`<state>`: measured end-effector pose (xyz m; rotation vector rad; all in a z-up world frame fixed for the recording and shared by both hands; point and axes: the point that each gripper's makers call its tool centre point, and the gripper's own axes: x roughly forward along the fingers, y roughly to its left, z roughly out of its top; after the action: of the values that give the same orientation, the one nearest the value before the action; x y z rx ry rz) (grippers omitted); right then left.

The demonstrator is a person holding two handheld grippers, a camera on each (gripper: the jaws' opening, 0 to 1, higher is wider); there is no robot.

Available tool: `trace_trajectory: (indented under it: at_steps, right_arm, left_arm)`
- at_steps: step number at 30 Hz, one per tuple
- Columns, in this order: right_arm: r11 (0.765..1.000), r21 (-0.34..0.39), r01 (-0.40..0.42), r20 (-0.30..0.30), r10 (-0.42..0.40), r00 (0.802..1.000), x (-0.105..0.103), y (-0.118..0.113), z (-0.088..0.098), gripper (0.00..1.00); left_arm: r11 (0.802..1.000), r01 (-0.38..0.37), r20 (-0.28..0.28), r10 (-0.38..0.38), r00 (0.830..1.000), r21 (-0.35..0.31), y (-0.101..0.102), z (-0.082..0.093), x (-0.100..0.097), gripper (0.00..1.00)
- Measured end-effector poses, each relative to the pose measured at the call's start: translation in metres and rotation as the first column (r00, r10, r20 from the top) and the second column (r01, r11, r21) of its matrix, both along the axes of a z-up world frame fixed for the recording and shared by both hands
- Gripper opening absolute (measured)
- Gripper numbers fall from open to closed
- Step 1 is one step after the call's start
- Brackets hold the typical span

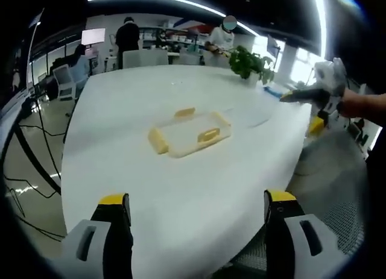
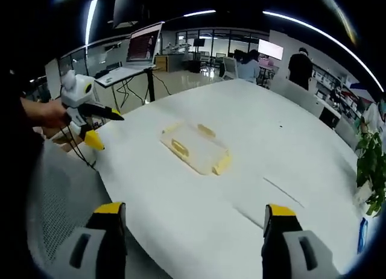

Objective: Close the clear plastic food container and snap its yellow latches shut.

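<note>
I've got the clear food container (image 1: 190,134) lying flat out on the white table (image 1: 181,188), well ahead of both grippers, its yellow latches (image 1: 158,140) sticking out at its sides. My left gripper (image 1: 196,208) hangs over the near table edge with its jaws spread wide and nothing between them. My right gripper (image 2: 193,217) is spread wide too, held off the table's edge over a grey mesh chair (image 2: 60,194), with a potted plant (image 2: 371,164) far right.

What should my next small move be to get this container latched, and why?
Probably bring both hand-held grippers in over the table toward the clear container. Both are open and well short of it, touching nothing, and its yellow latches look splayed outward, unsnapped.
</note>
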<state>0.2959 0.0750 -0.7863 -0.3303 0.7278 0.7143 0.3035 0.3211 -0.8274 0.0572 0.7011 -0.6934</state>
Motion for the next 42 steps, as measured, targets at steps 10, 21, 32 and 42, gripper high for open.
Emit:
trace_trajectory:
  at_steps: [10, 21, 32, 42]
  right_arm:
    - [0.997, -0.01, -0.08, 0.017, 0.08, 0.997, 0.028, 0.007, -0.003, 0.95]
    - [0.984, -0.023, -0.177, 0.017, 0.177, 0.984, 0.035, 0.01, -0.013, 0.9]
    - [0.967, -0.089, -0.237, 0.015, 0.239, 0.971, 0.043, 0.0, -0.023, 0.83]
    - [0.961, -0.07, -0.266, 0.009, 0.267, 0.964, 0.044, 0.003, -0.023, 0.8]
  left_arm:
    - [0.998, 0.037, 0.021, -0.038, 0.999, 0.049, -0.006, 0.005, 0.016, 0.9]
    - [0.986, 0.14, 0.048, -0.146, 0.988, 0.095, -0.026, 0.011, 0.03, 0.91]
    - [0.961, 0.229, 0.034, -0.237, 0.971, 0.155, -0.034, 0.007, 0.037, 0.85]
    - [0.938, 0.276, 0.01, -0.284, 0.959, 0.209, -0.03, -0.006, 0.039, 0.8]
